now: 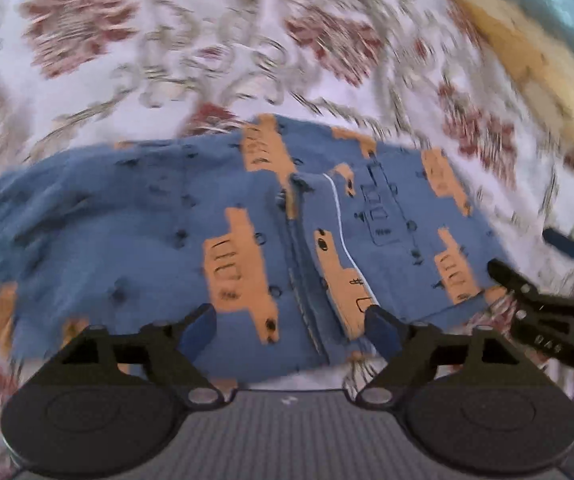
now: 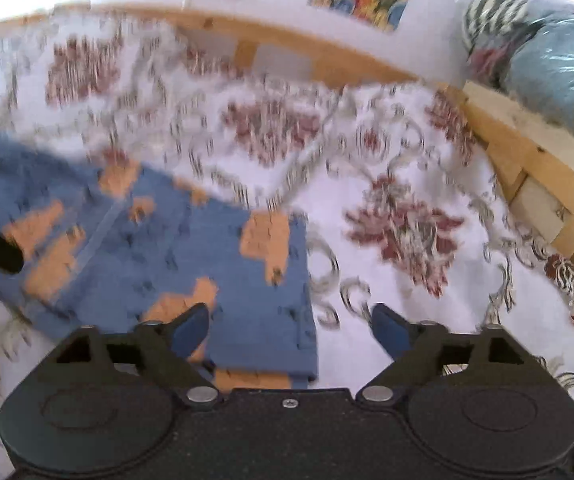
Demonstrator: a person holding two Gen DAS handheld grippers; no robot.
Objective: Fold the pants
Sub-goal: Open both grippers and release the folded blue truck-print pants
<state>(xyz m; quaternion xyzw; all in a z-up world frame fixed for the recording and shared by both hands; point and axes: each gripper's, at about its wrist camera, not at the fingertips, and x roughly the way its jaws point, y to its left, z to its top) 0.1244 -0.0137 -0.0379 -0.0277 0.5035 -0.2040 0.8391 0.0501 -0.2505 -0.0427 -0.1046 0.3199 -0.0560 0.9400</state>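
Looking from the left wrist: blue pants (image 1: 215, 220) with orange prints are laid flat on a floral sheet (image 1: 167, 40); the left gripper (image 1: 291, 324) is held wide above their near edge, nothing clasped; the right gripper (image 1: 527, 272) is seen at the right.

Right wrist: right gripper (image 2: 291, 326) spread wide, empty, over the pants' (image 2: 191, 248) corner; wooden frame (image 2: 547, 168) behind.
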